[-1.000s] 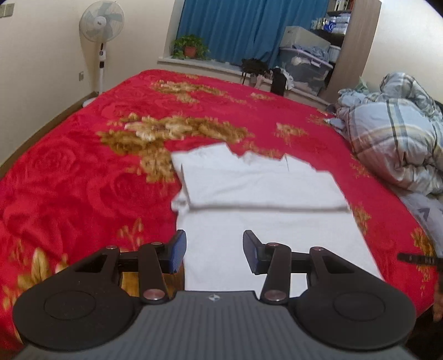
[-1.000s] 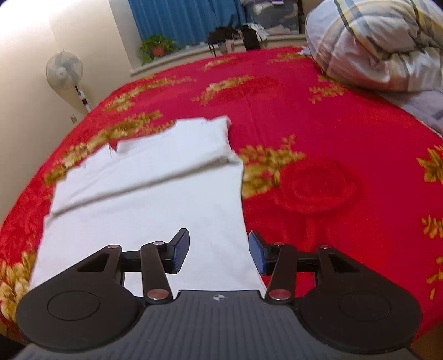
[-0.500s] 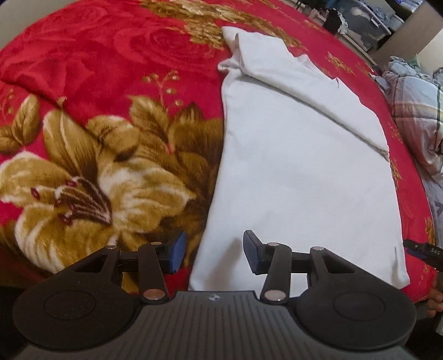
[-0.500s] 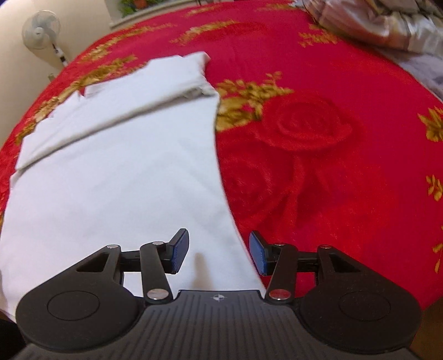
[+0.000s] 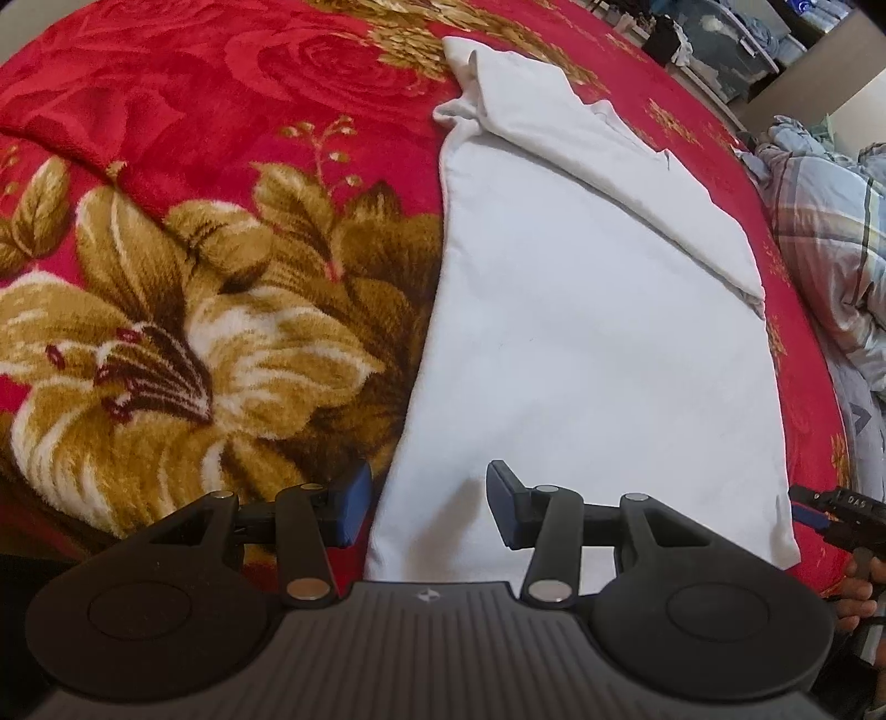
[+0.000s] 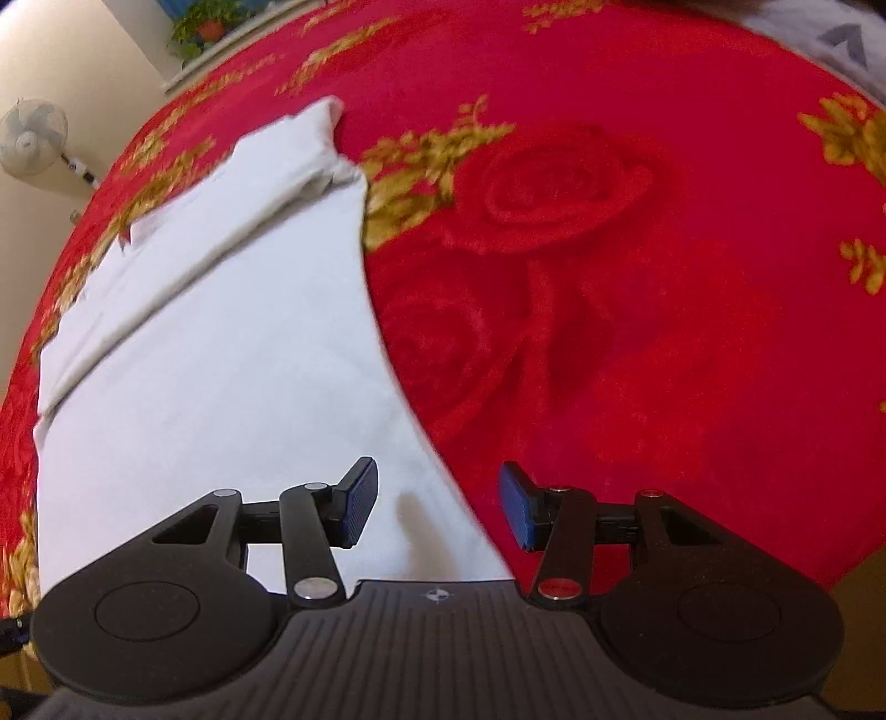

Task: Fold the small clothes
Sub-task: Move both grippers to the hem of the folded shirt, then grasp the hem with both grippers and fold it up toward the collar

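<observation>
Here, left gripper point(image 5: 426, 512) pointed steeply down over the near left corner of a white garment point(image 5: 598, 343), jaws parted about midway with nothing gripped; left pad over the blanket, right pad over the cloth, the garment's left edge running up between them. Likewise the right gripper point(image 6: 437, 509), jaws parted to the same degree and empty, astride the garment's point(image 6: 221, 354) near right corner, left pad over white cloth, right pad over red. Whether any pad touches the fabric cannot be told.

Spread flat on a red blanket point(image 5: 183, 99) with gold flowers, the garment reaching from 6 o'clock toward 12 in the left view, its far part folded back in a band across the top.

Seen only from the left wrist: a large gold lily point(image 5: 183, 343) at 9 o'clock, a plaid quilt point(image 5: 830, 232) at 3 o'clock, storage bins point(image 5: 731, 33) at 1 o'clock, and, at 4 o'clock, the other gripper's tip with fingers point(image 5: 858, 587) wrapped on its handle.

Seen only from the right wrist: a standing fan point(image 6: 33, 138) at 10 o'clock and a potted plant point(image 6: 202, 22) at 11 o'clock.

Small white lettering on that black tip, too small to read.
</observation>
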A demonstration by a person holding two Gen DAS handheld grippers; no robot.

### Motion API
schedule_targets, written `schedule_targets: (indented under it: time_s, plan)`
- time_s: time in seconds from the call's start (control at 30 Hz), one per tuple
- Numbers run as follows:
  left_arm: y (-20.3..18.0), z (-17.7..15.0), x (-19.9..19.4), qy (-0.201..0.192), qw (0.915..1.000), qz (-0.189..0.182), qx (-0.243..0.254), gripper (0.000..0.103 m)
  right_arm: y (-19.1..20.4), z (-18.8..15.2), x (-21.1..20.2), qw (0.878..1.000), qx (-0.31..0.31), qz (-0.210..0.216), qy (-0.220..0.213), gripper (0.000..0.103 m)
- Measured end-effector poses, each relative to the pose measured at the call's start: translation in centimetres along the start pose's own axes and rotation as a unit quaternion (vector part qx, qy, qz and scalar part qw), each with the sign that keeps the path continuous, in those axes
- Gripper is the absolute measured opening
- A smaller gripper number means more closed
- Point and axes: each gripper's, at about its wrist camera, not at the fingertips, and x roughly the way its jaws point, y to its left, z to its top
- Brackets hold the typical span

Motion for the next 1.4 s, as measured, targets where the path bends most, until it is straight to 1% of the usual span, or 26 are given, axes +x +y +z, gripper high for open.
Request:
schedule_targets:
  time_s: [0.1,0.2,0.3,0.43,0.47,0.53,0.6,0.67,0.8,0.83,0.87,0.9,0.93,1.0,1.03,1.1,1.17,1.23,1.27,1.4]
  plan:
    - [0.0,-0.2,0.4,0.013,0.9999,0.007,0.007,0.05,-0.2,-0.3,0.2,1.0,-0.003,-0.024,0.007,0.051]
    - [0.1,-0.5,0.5,0.019,0.9997,0.009,0.014,0.05,-0.5,-0.6,0.2,1.0,-0.001,-0.022,0.018,0.051]
    - [0.0,-0.7,0.6,0.023,0.9994,0.015,0.024,0.047,-0.3,-1.2,0.5,0.999,-0.02,-0.027,0.031,0.051]
    - [-0.1,-0.8,0.6,0.025,0.9986,0.028,0.039,0.027,0.1,-1.5,0.6,0.998,-0.037,-0.032,0.031,0.051]
    - [0.0,-0.8,0.5,0.026,0.9986,0.026,0.037,0.026,0.3,-1.6,0.6,0.998,-0.043,-0.035,0.031,0.05]
    - [0.1,-0.7,0.4,0.025,0.9987,0.025,0.036,0.025,0.8,-1.9,0.6,0.997,-0.06,-0.039,0.031,0.041]
    - [0.3,-0.7,0.1,0.028,0.9991,0.017,0.028,0.025,1.1,-2.1,0.4,0.997,-0.067,-0.035,0.032,0.035]
    - [0.4,-0.9,0.0,0.036,0.999,0.011,0.024,0.025,1.3,-2.2,0.1,0.997,-0.067,-0.028,0.032,0.034]
    - [0.0,-1.0,0.3,0.04,0.9984,0.019,0.034,0.025,1.4,-2.4,0.2,0.996,-0.076,-0.027,0.039,0.034]
    - [-0.1,-1.0,0.2,0.037,0.9984,0.02,0.037,0.018,1.4,-2.5,0.2,0.996,-0.078,-0.028,0.04,0.033]
    - [-0.2,-1.0,0.1,0.034,0.9985,0.02,0.038,0.005,1.5,-2.5,0.2,0.996,-0.081,-0.028,0.039,0.03]
    - [-0.3,-1.0,-0.1,0.029,0.9987,0.014,0.04,0.005,1.6,-2.4,0.1,0.996,-0.082,-0.027,0.038,0.017]
    - [-0.4,-1.0,-0.4,0.023,0.9988,0.008,0.042,0.005,1.5,-2.3,-0.1,0.996,-0.078,-0.024,0.034,0.008]
    - [-0.7,-1.0,-1.0,0.011,0.9986,-0.003,0.052,0.005,1.2,-1.9,-1.0,0.998,-0.061,-0.016,0.012,0.005]
    - [-0.8,-1.0,-1.2,0.009,0.9986,-0.007,0.052,0.005,1.1,-1.7,-1.7,0.999,-0.053,-0.008,-0.006,0.005]
    - [-0.7,-1.0,-1.1,0.014,0.9989,-0.011,0.044,0.006,0.9,-1.4,-2.2,0.999,-0.043,0.005,-0.022,0.005]
    - [-0.4,-0.9,-0.7,0.025,0.9991,-0.004,0.035,0.007,0.7,-1.3,-1.7,0.999,-0.037,0.002,-0.011,0.005]
    - [-0.2,-0.9,-0.1,0.037,0.9988,0.006,0.032,0.007,0.6,-1.5,-0.5,0.999,-0.039,-0.011,0.02,0.009]
    - [-0.2,-0.9,0.0,0.04,0.9987,0.007,0.031,0.007,0.7,-1.6,-0.1,0.999,-0.042,-0.015,0.029,0.009]
    - [-0.4,-0.9,0.2,0.039,0.9985,0.006,0.037,0.007,1.2,-1.9,0.3,0.997,-0.059,-0.02,0.038,0.013]
